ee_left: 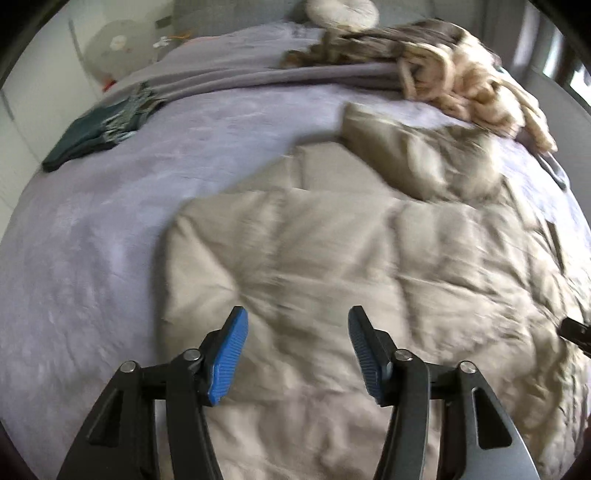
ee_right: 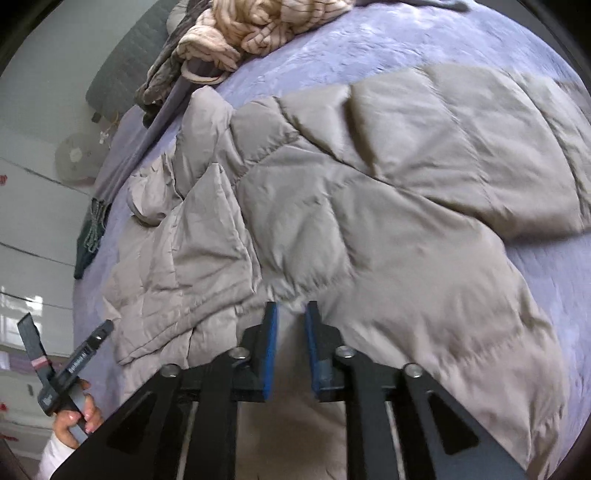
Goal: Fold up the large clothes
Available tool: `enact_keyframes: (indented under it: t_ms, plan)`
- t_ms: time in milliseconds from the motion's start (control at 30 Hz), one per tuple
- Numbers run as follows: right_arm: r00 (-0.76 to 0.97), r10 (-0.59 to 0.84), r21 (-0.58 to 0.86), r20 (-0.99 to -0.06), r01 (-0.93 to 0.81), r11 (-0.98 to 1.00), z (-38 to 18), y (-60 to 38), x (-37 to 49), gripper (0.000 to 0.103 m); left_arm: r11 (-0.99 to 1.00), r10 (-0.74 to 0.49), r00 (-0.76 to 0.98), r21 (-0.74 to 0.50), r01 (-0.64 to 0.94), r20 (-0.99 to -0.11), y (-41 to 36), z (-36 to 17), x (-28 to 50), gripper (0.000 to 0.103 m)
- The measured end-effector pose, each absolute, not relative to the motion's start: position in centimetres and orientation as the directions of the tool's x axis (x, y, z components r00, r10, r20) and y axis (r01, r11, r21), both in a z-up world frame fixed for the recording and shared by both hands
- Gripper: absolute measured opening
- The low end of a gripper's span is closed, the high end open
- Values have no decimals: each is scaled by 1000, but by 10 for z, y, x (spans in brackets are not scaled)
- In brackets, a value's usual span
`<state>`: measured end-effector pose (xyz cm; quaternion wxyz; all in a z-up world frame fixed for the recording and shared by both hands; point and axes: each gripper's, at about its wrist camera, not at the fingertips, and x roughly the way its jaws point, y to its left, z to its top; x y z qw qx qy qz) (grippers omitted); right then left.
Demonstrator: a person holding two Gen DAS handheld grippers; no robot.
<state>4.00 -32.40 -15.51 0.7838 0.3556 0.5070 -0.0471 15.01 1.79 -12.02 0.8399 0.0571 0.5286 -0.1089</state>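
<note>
A large beige quilted puffer jacket (ee_left: 332, 240) lies spread and rumpled on a lavender bed cover (ee_left: 110, 221). My left gripper (ee_left: 297, 310) hangs over the jacket's near part, its blue pads wide apart with nothing between them. In the right wrist view the same jacket (ee_right: 369, 203) fills the middle, one sleeve folded across its top. My right gripper (ee_right: 291, 304) sits low over the jacket's near edge. Its pads stand a narrow gap apart, and pale fabric shows through the gap without being pinched. A hand (ee_right: 79, 417) holds the left gripper (ee_right: 68, 323) at the lower left.
A folded dark green garment (ee_left: 92, 133) lies at the bed's left side. A heap of cream chunky knit and brown fabric (ee_left: 472, 85) sits at the back right, by a pale pillow (ee_left: 343, 11). A white fan (ee_left: 110, 48) stands beyond the bed. Bare lavender cover (ee_right: 369, 48) surrounds the jacket.
</note>
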Motion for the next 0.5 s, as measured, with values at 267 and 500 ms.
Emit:
enact_keyframes:
  t_ms: [267,500]
  plan:
    - [514,264,533,-816,491,689,-145,-365,-7,50,935,-214,361,-84,345,-908,-58,-110,109,91]
    - [550,194,542,-812,589,599,-147,-430,-49,82,912,-208,349,-52,406,-914,-115,-108,82,103]
